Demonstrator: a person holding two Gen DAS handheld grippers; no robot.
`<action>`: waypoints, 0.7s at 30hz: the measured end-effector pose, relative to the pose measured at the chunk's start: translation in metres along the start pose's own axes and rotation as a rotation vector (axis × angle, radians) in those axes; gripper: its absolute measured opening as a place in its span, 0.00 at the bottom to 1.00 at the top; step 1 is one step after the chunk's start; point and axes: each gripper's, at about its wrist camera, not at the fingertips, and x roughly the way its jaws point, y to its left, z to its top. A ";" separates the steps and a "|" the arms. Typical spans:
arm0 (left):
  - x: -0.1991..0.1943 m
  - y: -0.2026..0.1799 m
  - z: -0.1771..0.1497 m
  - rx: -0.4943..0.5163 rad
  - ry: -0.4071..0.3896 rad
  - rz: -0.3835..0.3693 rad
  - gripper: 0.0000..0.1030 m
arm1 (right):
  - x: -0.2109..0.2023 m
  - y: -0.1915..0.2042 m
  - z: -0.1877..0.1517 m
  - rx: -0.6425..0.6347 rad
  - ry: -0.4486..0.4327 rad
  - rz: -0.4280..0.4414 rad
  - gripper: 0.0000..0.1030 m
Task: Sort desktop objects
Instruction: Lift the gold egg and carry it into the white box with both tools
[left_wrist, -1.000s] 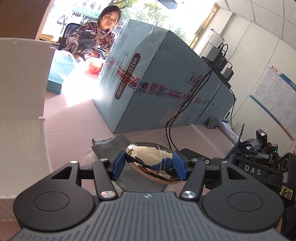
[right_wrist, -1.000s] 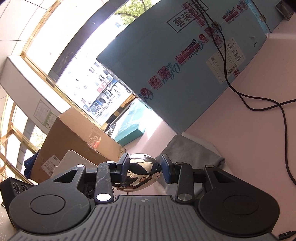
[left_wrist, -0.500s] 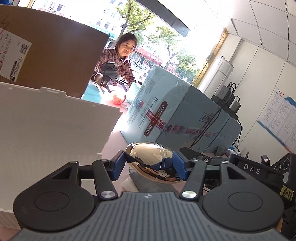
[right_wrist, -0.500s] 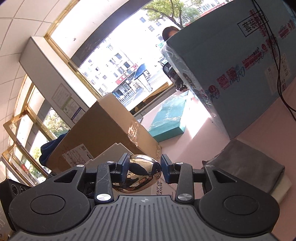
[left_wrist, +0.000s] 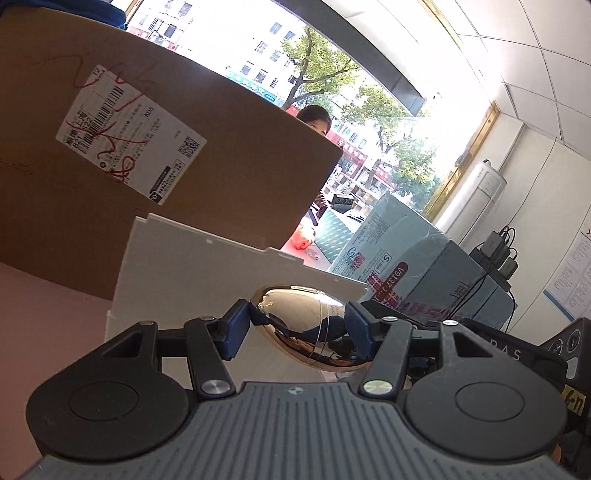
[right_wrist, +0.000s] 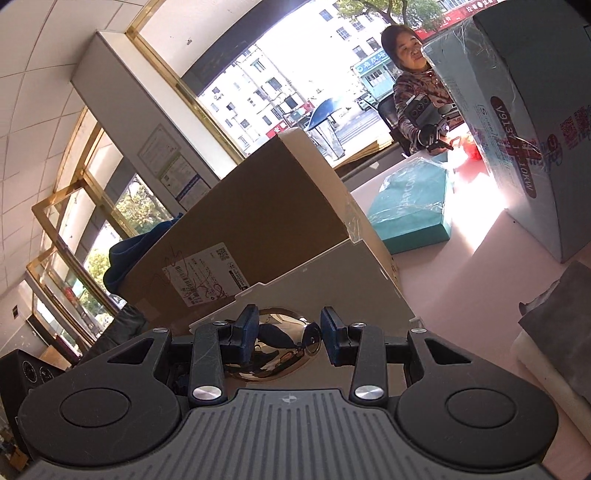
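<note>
A shiny gold mirror-finish egg-shaped object (left_wrist: 306, 328) hangs in the air, held from both sides. My left gripper (left_wrist: 297, 326) is shut on it, blue pads pressing its two ends. In the right wrist view the same object (right_wrist: 280, 343) sits between the blue pads of my right gripper (right_wrist: 290, 334), which is shut on it too. Directly ahead stands a white corrugated plastic box (left_wrist: 207, 280), also seen as the white box (right_wrist: 332, 280); its inside is hidden. The right gripper's black body (left_wrist: 517, 354) shows at the right edge.
A big brown cardboard box (left_wrist: 166, 184) stands behind the white box. A light blue carton (left_wrist: 424, 273) is at the right. A grey cloth (right_wrist: 561, 317) and a teal flat package (right_wrist: 413, 206) lie on the pink table. A person (right_wrist: 413, 85) sits across it holding grippers.
Both grippers have risen and swung left with the gold object, away from the grey cloth. The white box and the brown box now fill the view ahead.
</note>
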 end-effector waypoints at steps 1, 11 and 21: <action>0.001 0.003 0.000 -0.008 0.003 0.005 0.52 | 0.003 0.000 -0.001 0.001 0.009 0.004 0.33; 0.016 0.008 -0.007 0.013 0.064 0.060 0.53 | 0.018 -0.015 -0.008 0.039 0.072 0.002 0.34; 0.031 0.023 -0.015 -0.005 0.153 0.097 0.54 | 0.032 -0.032 -0.021 0.068 0.154 -0.015 0.34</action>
